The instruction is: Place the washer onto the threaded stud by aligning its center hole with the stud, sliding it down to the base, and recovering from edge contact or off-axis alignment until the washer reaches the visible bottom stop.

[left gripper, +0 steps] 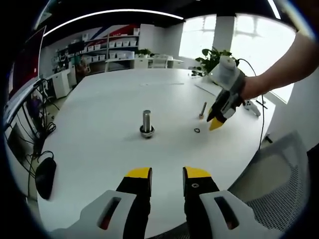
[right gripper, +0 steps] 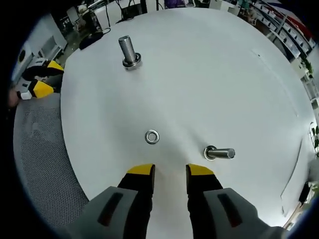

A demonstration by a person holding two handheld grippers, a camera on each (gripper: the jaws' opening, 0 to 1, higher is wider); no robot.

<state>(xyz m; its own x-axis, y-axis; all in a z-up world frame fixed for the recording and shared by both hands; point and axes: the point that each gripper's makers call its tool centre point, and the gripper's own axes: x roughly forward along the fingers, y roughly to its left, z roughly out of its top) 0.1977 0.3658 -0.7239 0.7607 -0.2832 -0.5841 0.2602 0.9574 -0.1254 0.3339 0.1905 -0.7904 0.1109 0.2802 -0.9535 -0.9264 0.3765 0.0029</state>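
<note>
Two studs stand on the white table [right gripper: 224, 64]; the threaded stud [right gripper: 128, 51] points straight up, its base ringed, while a second stud [right gripper: 219, 153] appears to tilt sideways; the washer [right gripper: 152, 136] lies flat between them, just ahead of the right gripper [right gripper: 171, 171], whose jaws are slightly parted and hold nothing; bare tabletop surrounds it; the left gripper [left gripper: 167, 174], likewise parted and unladen, hovers at the table's near edge.

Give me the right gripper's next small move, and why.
Probably lower the right gripper a little forward onto the washer and close on it. The washer lies flat on the white table just ahead of the open fingers, nothing held, and the upright stud sits farther off.
</note>
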